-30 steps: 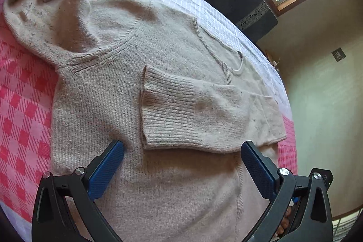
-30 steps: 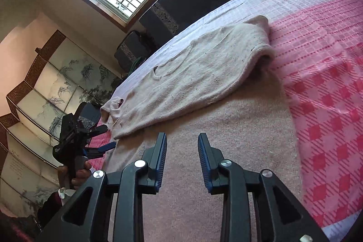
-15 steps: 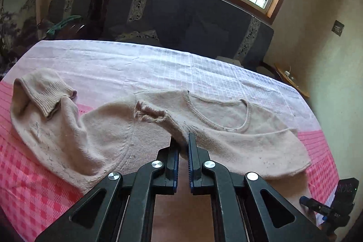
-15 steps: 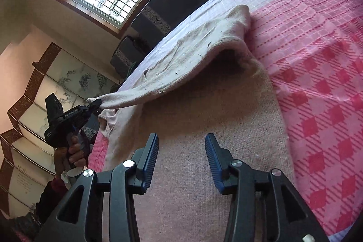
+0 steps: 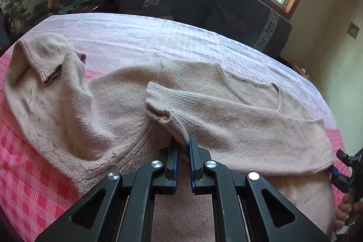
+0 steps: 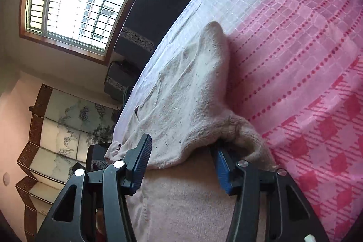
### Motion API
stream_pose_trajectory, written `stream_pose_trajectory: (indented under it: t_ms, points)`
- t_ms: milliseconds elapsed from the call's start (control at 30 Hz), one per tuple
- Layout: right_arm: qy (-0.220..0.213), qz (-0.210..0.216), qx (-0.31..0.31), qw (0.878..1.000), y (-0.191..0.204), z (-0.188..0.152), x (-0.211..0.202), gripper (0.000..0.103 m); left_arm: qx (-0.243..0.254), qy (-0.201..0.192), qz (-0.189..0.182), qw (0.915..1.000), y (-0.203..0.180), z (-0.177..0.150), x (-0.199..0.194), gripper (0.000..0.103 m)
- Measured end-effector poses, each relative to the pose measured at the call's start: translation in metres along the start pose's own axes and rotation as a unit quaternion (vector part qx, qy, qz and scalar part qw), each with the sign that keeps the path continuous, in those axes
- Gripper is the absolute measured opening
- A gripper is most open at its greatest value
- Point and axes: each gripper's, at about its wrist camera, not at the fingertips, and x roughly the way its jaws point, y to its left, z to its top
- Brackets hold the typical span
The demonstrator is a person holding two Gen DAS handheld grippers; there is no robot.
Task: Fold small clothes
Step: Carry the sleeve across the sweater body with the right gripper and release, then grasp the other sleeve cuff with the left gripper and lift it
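**Sweater fold: sleeve held, right side ungripped**

The beige sweater lies flat on the checked surface, its long axis running left to right across the left wrist view, neckline on the far side; the left gripper is clenched on the ribbed sleeve cuff, which rises from the jaws and drapes over the body of the garment. The other sleeve lies bunched at the far left, well apart from both grippers. The right gripper hovers with jaws parted at the right side fold; the knit edge sits between the jaws, with no pad seen pressing on it. Judgement: the left hand controls the cuff; the coming move depends on carrying it along the garment's long axis; the right hand is nearer the right side fold.
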Motion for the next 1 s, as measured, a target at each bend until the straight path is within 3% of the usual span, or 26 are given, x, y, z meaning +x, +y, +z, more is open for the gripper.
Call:
stream_pose_trajectory:
  t_ms: [33, 67, 100, 167, 267, 333, 400, 467, 533, 567, 633, 700, 767, 867, 1000]
  points:
    - [-0.016, -0.032, 0.002, 0.999, -0.004, 0.003, -0.003, 0.036, 0.000, 0.000, 0.003, 1.0000, 0.001, -0.001, 0.002, 0.011]
    - [-0.016, -0.060, 0.010, 0.998, -0.009, 0.004, -0.003, 0.011, 0.000, -0.002, 0.009, 1.0000, 0.002, -0.002, 0.003, 0.016]
    - [-0.011, -0.066, 0.018, 0.998, -0.014, 0.003, -0.001, 0.006, 0.000, -0.006, 0.013, 0.9999, 0.003, -0.003, 0.003, 0.020]
    - [-0.015, -0.075, 0.002, 0.997, -0.013, -0.002, -0.004, 0.004, -0.008, -0.011, 0.015, 0.9998, 0.008, -0.003, 0.000, 0.023]
    - [-0.039, -0.106, -0.054, 0.992, 0.007, -0.015, -0.019, 0.012, -0.007, -0.036, 0.042, 0.9985, 0.015, 0.000, -0.021, 0.027]
    - [-0.047, -0.082, -0.071, 0.993, 0.016, -0.024, -0.030, 0.013, 0.000, -0.056, 0.065, 0.9963, 0.023, 0.005, -0.043, 0.039]
    - [-0.042, -0.050, -0.090, 0.994, 0.021, -0.035, -0.037, 0.014, 0.000, -0.082, 0.076, 0.9938, 0.039, 0.010, -0.068, 0.061]
    - [-0.020, -0.031, -0.117, 0.992, 0.029, -0.046, -0.036, 0.014, 0.003, -0.118, 0.105, 0.9875, 0.060, 0.018, -0.094, 0.065]
    - [0.000, -0.038, -0.148, 0.988, 0.038, -0.062, -0.030, 0.014, 0.017, -0.124, 0.120, 0.9848, 0.082, 0.031, -0.109, 0.065]
    - [0.006, -0.044, -0.167, 0.985, 0.043, -0.071, -0.027, 0.014, 0.027, -0.115, 0.116, 0.9862, 0.092, 0.038, -0.111, 0.065]
    - [0.022, -0.048, -0.201, 0.978, 0.053, -0.085, -0.017, 0.014, 0.044, -0.060, 0.091, 0.9931, 0.108, 0.054, -0.105, 0.065]
    - [0.034, -0.051, -0.225, 0.972, 0.062, -0.096, -0.008, 0.014, 0.024, -0.006, 0.046, 0.9986, 0.123, 0.065, -0.094, 0.065]
    - [0.042, -0.055, -0.251, 0.966, 0.071, -0.107, 0.000, 0.014, -0.014, 0.013, 0.032, 0.9993, 0.137, 0.075, -0.084, 0.065]
    - [0.047, -0.075, -0.289, 0.953, 0.082, -0.121, 0.009, 0.014, -0.097, 0.037, 0.007, 0.9945, 0.166, 0.090, -0.061, 0.065]
    - [0.052, -0.074, -0.302, 0.949, 0.085, -0.124, 0.011, 0.014, -0.170, 0.050, 0.040, 0.9834, 0.198, 0.102, -0.030, 0.064]
